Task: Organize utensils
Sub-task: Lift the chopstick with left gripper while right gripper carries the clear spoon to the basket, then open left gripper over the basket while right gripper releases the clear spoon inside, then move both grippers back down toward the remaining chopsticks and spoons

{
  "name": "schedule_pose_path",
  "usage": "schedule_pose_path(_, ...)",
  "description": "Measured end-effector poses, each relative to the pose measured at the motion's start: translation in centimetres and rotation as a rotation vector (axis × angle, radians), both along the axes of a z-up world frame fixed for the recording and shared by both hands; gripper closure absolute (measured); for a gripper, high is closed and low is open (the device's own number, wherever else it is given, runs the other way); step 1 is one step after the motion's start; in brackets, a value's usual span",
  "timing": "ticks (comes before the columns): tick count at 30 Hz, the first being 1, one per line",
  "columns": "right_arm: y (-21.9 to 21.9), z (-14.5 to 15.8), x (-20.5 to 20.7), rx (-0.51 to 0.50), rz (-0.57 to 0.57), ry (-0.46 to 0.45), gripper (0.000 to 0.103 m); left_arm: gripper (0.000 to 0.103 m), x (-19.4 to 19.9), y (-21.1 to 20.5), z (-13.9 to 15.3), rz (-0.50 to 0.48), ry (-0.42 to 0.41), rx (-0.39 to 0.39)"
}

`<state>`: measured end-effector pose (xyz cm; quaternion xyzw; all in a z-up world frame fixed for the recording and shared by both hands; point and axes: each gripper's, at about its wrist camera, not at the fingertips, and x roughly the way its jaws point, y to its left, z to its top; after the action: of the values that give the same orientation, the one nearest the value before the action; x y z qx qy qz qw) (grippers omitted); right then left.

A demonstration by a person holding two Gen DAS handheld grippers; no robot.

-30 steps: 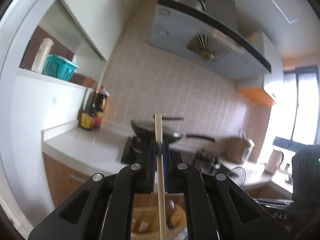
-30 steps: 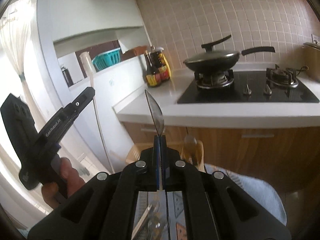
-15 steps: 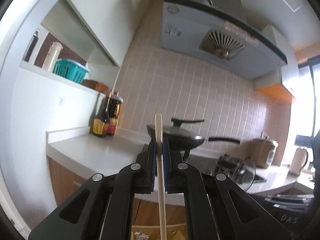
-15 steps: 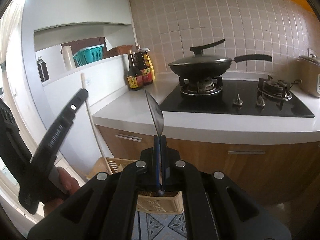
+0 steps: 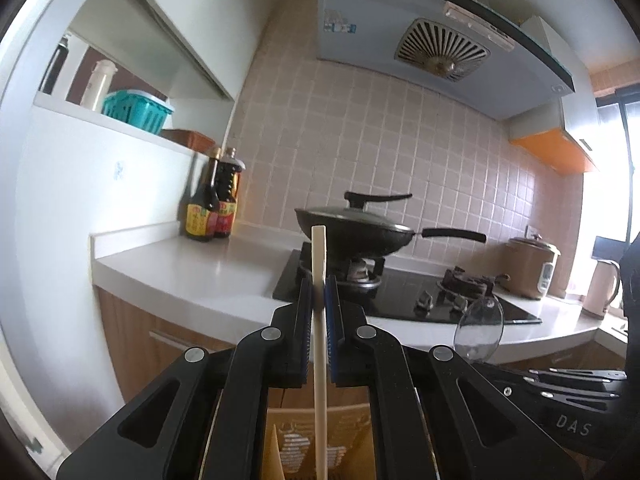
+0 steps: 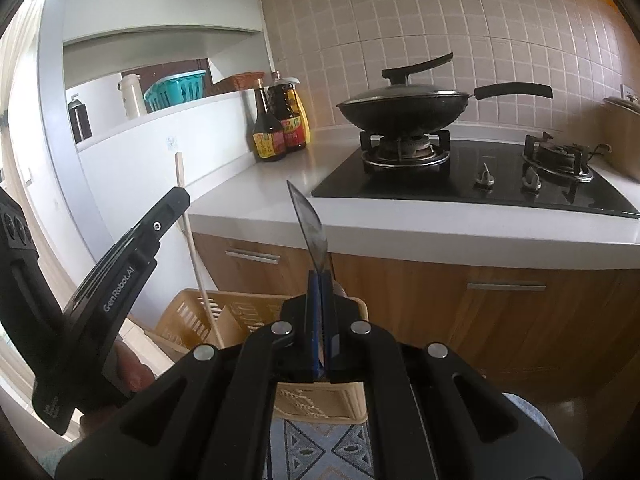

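- Two views, taken in turn; left wrist view first.
- Left gripper (image 5: 319, 300) clamped on a pale chopstick (image 5: 320, 360), held upright between the blue pads, top end poking up in front of the wok (image 5: 356, 232).
- Lower end of chopstick reaching down into a tan slotted basket (image 5: 320, 440) seen below the fingers.
- Beyond: white counter (image 5: 192, 272), black stove (image 5: 404, 300), two sauce bottles (image 5: 212, 204) by the wall, range hood (image 5: 440, 32) overhead, rice cooker (image 5: 528, 268) at far right.
- Clear plastic spoon (image 5: 480, 332) showing at lower right, bowl up, beside the black body of the other tool.
- Right wrist view next.
- Right gripper (image 6: 321, 320) closed on the clear plastic spoon (image 6: 310, 232), seen edge-on, bowl pointing up toward the counter (image 6: 256, 204) edge.
- Tan basket (image 6: 192, 316) on the floor just beyond the fingers, before wooden cabinet doors (image 6: 500, 320).
- Left gripper (image 6: 176, 200) at left, carried in a hand (image 6: 128, 372), with the chopstick (image 6: 192, 240) running down into the basket's left part.
- Patterned rug (image 6: 320, 448) under the basket; lidded wok (image 6: 404, 108) on the left burner.
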<state>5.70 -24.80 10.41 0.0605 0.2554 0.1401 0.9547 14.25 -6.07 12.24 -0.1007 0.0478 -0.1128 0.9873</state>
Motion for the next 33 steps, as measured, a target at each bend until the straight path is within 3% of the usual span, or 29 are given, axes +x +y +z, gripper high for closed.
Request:
schedule_pose_path(4, -0.3, 0.2, -0.9, 0.006, 0.008, 0.015, 0.099, 0.091, -0.8, 0.4, 0.0, -0.035, 0.021, 0.015)
schedule_pose_path(7, -0.5, 0.6, -1.7, 0.009, 0.008, 0.017, 0.08, 0.063, -2.3, 1.3, 0.8, -0.05, 0.018, 0.013)
schedule_pose_path(15, -0.6, 2.4, -5.8, -0.005, 0.01, 0.014, 0.078, 0.055, -8.1, 4.4, 4.1, -0.09, 0.012, -0.007)
schedule_pose_path(19, 0.0, 3.3, -8.2, -0.03, 0.015, 0.045, 0.078, 0.052, -11.1, 5.6, 5.6, -0.111, 0.049, 0.013)
schedule_pose_path(21, 0.4, 2.8, -9.4, -0.055, 0.014, 0.098, 0.078, 0.05, -11.9, 6.0, 5.5, -0.157, 0.111, 0.023)
schedule_pose_path(25, 0.7, -0.1, -10.4, -0.053, 0.047, 0.24, 0.078, 0.049, -11.8, 6.8, 2.6, -0.31, 0.332, 0.022)
schedule_pose_path(30, 2.2, -5.2, -10.9, -0.067, 0.093, 0.45, 0.078, 0.051, -10.1, 6.9, -4.3, -0.355, 0.611, 0.099)
schedule_pose_path(33, 3.1, -8.8, -11.4, -0.059, 0.115, 0.531, 0.078, 0.061, -9.3, 7.5, -8.5, -0.349, 0.737, 0.094)
